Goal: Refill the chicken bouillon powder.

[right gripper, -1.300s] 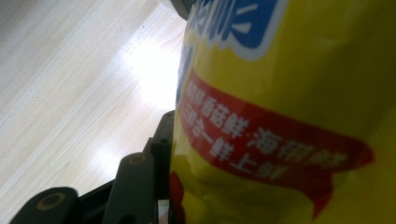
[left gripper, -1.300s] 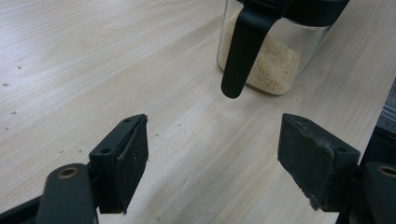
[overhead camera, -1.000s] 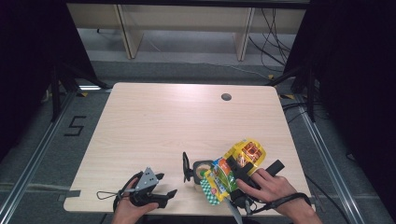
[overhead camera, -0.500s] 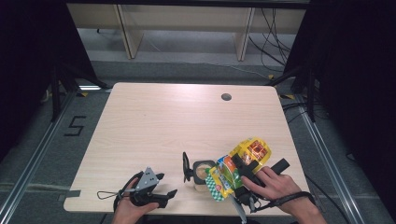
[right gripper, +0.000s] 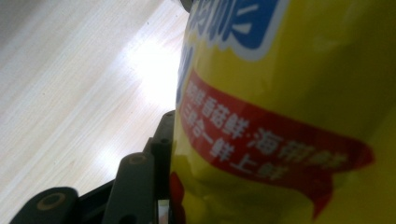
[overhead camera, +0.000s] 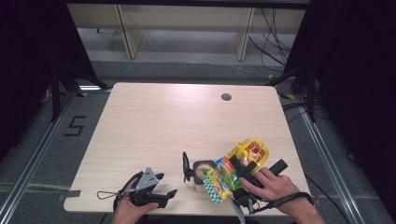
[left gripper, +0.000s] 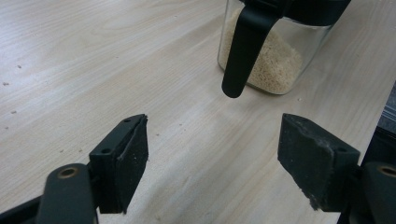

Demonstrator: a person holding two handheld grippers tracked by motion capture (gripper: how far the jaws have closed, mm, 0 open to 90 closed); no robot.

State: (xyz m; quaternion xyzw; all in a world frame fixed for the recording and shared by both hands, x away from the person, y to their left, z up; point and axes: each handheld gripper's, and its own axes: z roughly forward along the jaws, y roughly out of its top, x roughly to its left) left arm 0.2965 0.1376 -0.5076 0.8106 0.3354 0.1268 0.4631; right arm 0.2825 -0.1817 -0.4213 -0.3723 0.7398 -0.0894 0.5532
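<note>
Taking the glass jar [overhead camera: 201, 171] of pale granules as the landmark, the yellow seasoning bag [overhead camera: 238, 163] now leans against its right side with its lower end just over the jar's mouth; half a second ago it lay slightly higher and farther right, so the tilt toward the opening has deepened a little. The right gripper [overhead camera: 245, 170] pinches the bag, one jaw flat against the yellow film in the right gripper view. The left gripper [overhead camera: 159, 193] rests well left of the jar, jaws spread and empty, the jar's hinged black lid [overhead camera: 186, 166] standing open. Pouring looks about to start.
</note>
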